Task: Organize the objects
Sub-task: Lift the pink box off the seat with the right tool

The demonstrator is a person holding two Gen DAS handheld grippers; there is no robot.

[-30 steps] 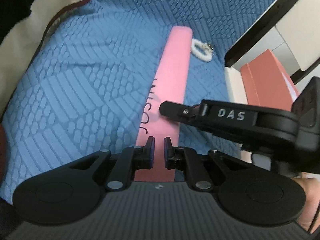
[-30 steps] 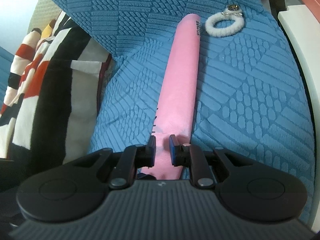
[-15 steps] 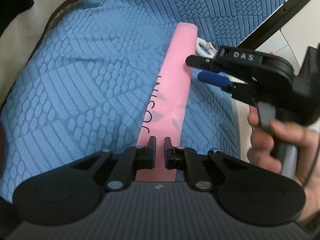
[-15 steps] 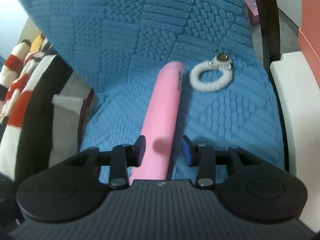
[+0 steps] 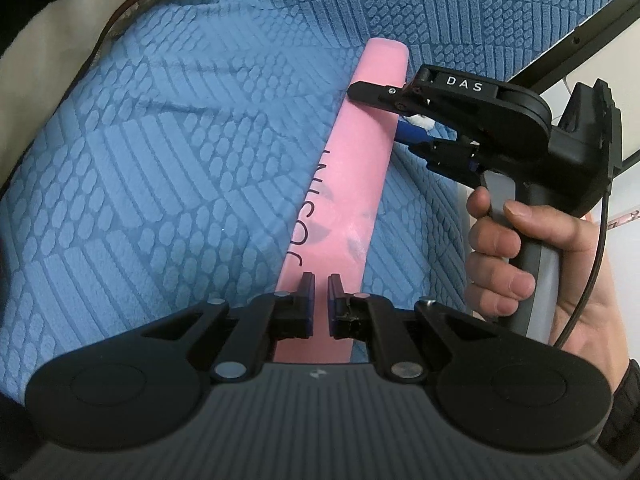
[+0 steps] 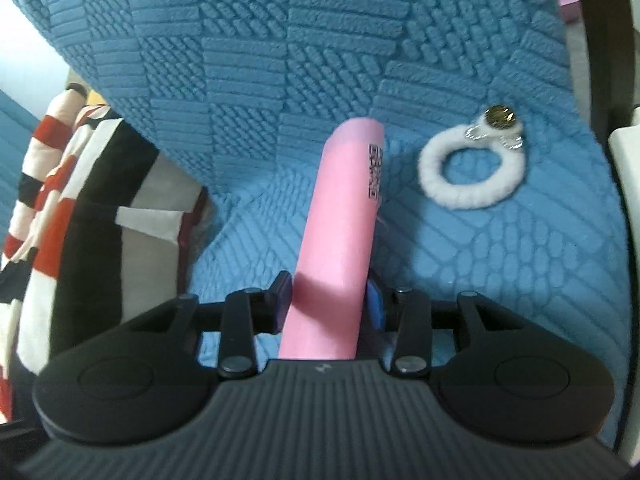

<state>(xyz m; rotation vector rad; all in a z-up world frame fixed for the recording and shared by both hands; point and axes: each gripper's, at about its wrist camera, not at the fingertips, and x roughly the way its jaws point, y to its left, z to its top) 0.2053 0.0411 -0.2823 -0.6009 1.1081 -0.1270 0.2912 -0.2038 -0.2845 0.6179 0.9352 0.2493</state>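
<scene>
Since the earlier frames, the right gripper [image 6: 327,292] had travelled up the pink box [image 6: 340,216] from its near end toward its far end, opened from nearly shut and then begun closing again, while the left gripper [image 5: 319,292] had stayed put at the near end. In the right wrist view the right jaws stood partly open astride the box, one pad on each long side; whether the pads were already pressing could not be told, and the frame was slightly blurred. The left jaws were almost shut, with only a narrow slot between them, and appeared to be over or pinching the near end of the box; the contact itself was hidden by the fingers. The box lay flat on the blue textured cover [image 5: 160,168], its long axis running straight away from both claws, so the right gripper was lined up along that axis and was the nearer one to the far end. In judgement, the coming move depended on the right jaws closing across the short width. The left wrist view showed the person's hand [image 5: 516,264] on the right tool's handle and lettering on the box. Only the right wrist view showed fully the white fuzzy ring [image 6: 472,168], lying just beside the far end, to its right, clear of the box, and striped fabric [image 6: 52,200] at left.
</scene>
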